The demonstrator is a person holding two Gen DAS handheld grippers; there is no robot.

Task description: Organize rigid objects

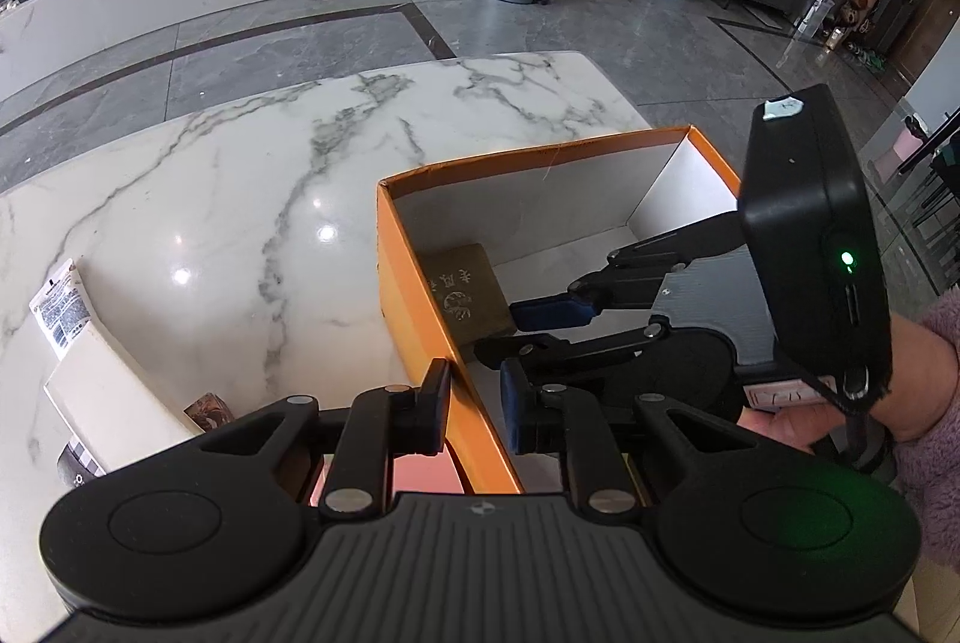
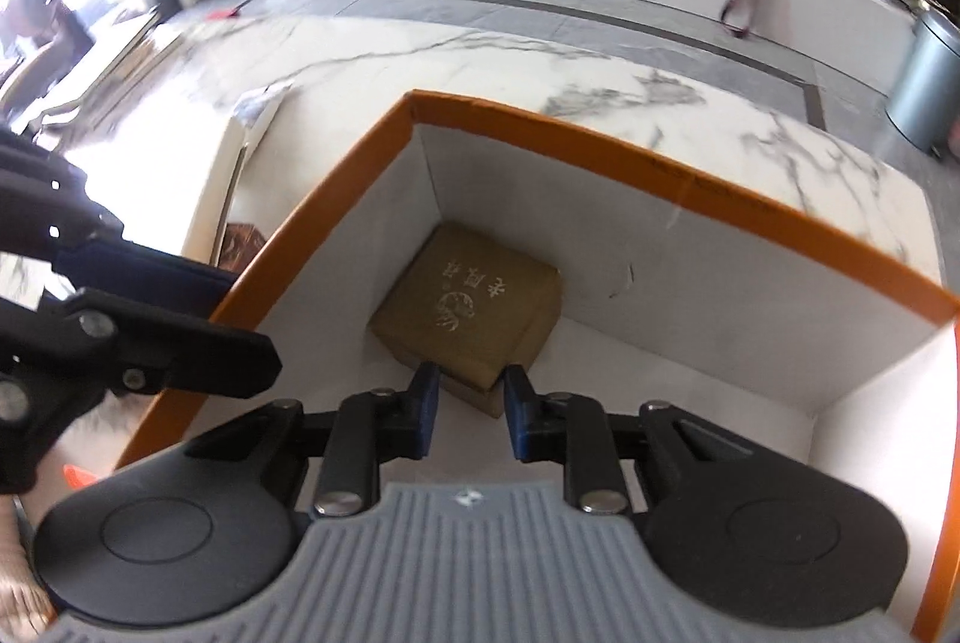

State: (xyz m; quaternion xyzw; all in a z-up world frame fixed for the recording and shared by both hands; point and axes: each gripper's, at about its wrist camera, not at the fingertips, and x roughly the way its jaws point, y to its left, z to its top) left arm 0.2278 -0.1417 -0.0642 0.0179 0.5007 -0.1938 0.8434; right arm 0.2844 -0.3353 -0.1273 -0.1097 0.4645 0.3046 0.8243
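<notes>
An open orange box (image 1: 414, 295) with white inner walls stands on the marble table (image 1: 240, 193). A small brown box (image 1: 465, 289) with pale printed characters lies flat in its near-left corner. My left gripper (image 1: 474, 397) straddles the box's left wall, one finger outside and one inside, and is shut on it. My right gripper (image 1: 504, 334) reaches into the box from the right. In the right wrist view the brown box (image 2: 468, 307) lies just beyond my right gripper (image 2: 471, 391). The jaws stand narrowly apart with only the box's near corner showing between the tips, not pinched.
A flat white package (image 1: 102, 361) with a printed label lies on the table left of the orange box, with a small patterned item (image 1: 207, 412) beside it. A hand in a fuzzy pink sleeve (image 1: 924, 385) holds the right gripper. The table's far edge drops to a grey tiled floor.
</notes>
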